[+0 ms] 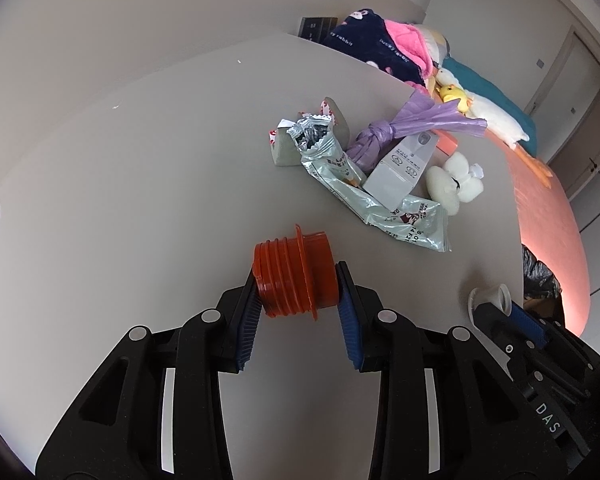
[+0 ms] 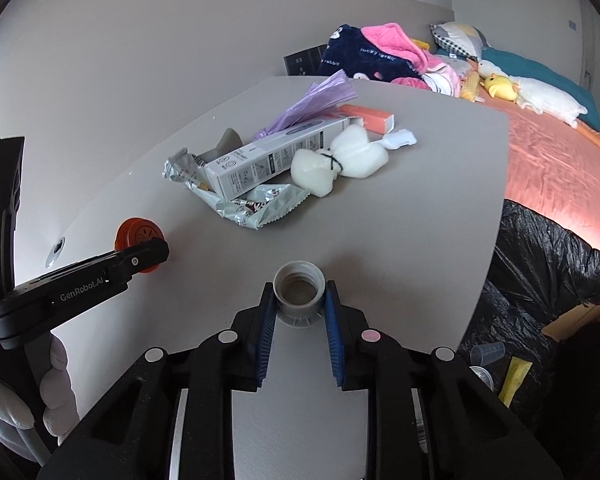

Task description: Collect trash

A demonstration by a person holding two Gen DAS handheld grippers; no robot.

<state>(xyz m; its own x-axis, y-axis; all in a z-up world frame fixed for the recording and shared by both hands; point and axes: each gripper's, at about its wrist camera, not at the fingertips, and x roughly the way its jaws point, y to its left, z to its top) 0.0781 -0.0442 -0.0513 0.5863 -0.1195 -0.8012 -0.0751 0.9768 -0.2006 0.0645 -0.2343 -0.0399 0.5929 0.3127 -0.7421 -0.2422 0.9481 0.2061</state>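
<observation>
Left gripper (image 1: pixel 298 280) clamps the orange ribbed cap (image 1: pixel 294 272), held above the grey table (image 1: pixel 140 160). Right gripper (image 2: pixel 300 300) is closed on the grey cap (image 2: pixel 299 294) near the table's front edge. Further back lies the trash pile: foil wrappers (image 2: pixel 256 204), white carton (image 2: pixel 276 156), purple bag (image 1: pixel 400 124). Black-lined bin (image 2: pixel 540 260) sits right of the table.

A grey table (image 2: pixel 420 208) is carrying a heap beyond both tongs: foil wrappers (image 2: pixel 260 204), a grey carton (image 2: pixel 276 160), a knotted purple bag (image 1: pixel 376 136), white foam (image 2: pixel 340 164) and an orange box (image 2: pixel 366 117).
</observation>
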